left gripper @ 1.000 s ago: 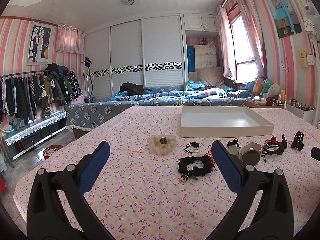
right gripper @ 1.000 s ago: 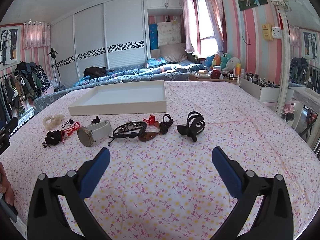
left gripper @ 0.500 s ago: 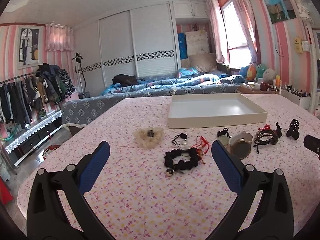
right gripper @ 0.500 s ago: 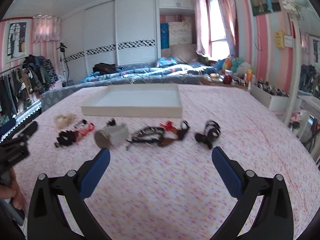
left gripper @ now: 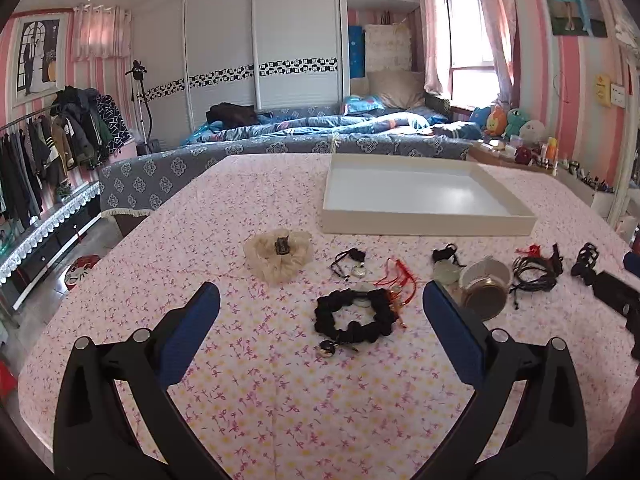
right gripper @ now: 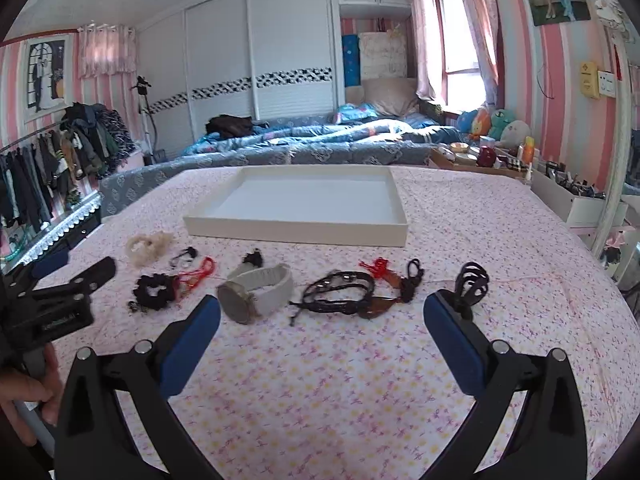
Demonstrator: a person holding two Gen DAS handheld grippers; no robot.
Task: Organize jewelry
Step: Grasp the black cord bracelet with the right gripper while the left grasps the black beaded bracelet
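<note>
Jewelry lies in a row on the pink floral tablecloth in front of an empty white tray [left gripper: 424,226] [right gripper: 296,230]. From left: a cream scrunchie [left gripper: 278,256] [right gripper: 148,245], a black scrunchie [left gripper: 354,320] [right gripper: 154,292], red cord [left gripper: 396,278], a white watch [left gripper: 484,284] [right gripper: 256,290], black bracelets [left gripper: 534,276] [right gripper: 340,294], a black hair claw [left gripper: 586,260] [right gripper: 472,284]. My left gripper [left gripper: 320,316] is open, empty, just before the black scrunchie. My right gripper [right gripper: 320,320] is open, empty, before the watch and bracelets.
The left gripper's body and the hand holding it show at the left edge of the right wrist view [right gripper: 52,304]. A bed [left gripper: 320,132] stands behind the table. A clothes rack [left gripper: 48,140] is at the left. A shelf with bottles [right gripper: 560,184] is at the right.
Both grippers moved forward and lower toward the jewelry row, so the items look larger and nearer. The right view swung left. Both stayed open.
</note>
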